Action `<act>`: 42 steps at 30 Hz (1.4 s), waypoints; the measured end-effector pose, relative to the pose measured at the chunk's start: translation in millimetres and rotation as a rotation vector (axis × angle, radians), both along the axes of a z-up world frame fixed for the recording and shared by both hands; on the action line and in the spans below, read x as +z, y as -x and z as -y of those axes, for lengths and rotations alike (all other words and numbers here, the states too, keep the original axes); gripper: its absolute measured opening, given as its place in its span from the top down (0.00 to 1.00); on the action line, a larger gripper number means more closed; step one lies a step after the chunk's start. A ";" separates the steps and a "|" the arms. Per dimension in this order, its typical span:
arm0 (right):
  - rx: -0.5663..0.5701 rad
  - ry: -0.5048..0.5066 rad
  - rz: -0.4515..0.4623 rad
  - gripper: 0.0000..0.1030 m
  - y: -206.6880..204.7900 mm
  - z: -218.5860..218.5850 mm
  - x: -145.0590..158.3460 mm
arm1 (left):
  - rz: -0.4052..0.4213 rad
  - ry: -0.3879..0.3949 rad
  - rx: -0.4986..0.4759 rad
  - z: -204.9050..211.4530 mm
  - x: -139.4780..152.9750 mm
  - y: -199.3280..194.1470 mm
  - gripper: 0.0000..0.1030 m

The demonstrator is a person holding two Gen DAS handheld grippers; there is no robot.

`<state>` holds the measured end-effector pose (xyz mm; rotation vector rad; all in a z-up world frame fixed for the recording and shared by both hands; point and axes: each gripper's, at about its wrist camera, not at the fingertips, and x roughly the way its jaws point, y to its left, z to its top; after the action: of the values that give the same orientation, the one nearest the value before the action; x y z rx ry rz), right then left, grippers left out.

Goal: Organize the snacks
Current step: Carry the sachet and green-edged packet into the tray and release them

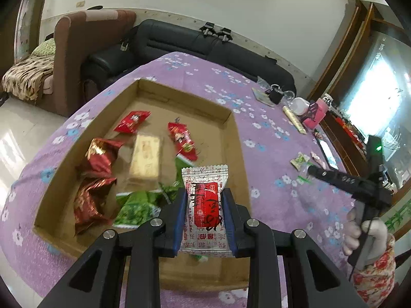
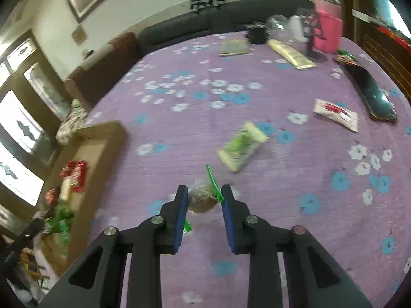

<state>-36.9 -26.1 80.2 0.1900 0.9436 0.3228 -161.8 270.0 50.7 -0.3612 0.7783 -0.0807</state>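
Purple flowered cloth covers the table [image 2: 179,133], with a dark sofa [image 1: 179,41] beyond its far edge. Your left gripper [image 1: 204,202] is clamped on a white and red snack packet [image 1: 204,200], held over the near end of the cardboard box [image 1: 231,118], which already holds red, gold and green packets. Your right gripper [image 2: 204,200] is out over the open cloth, its blue pads against a small round candy in a clear wrapper with green ends [image 2: 203,197], gripping it. Just beyond it lies a green packet [image 2: 241,146], and a white and red packet [image 2: 336,114] sits near the table's right edge beside a phone [image 2: 372,95].
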 end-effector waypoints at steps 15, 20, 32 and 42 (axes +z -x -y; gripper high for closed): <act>0.389 0.044 0.034 0.75 27.6 -167.4 25.9 | -0.087 -0.013 0.039 -10.2 -17.8 8.7 0.68; 0.424 0.123 0.027 0.75 18.2 -208.3 9.8 | -0.033 -0.003 0.045 -16.0 -3.4 20.8 0.49; 0.361 0.060 0.046 0.63 7.2 -198.8 13.4 | 0.091 -0.063 0.142 -24.1 21.9 40.3 0.06; 0.204 -0.020 0.067 0.55 12.6 -113.3 22.5 | 0.065 -0.190 0.070 14.3 20.5 32.1 0.06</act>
<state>-49.5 87.1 102.7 0.1006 0.8949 0.5238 -193.9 255.7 71.2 -0.2040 0.7016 0.0471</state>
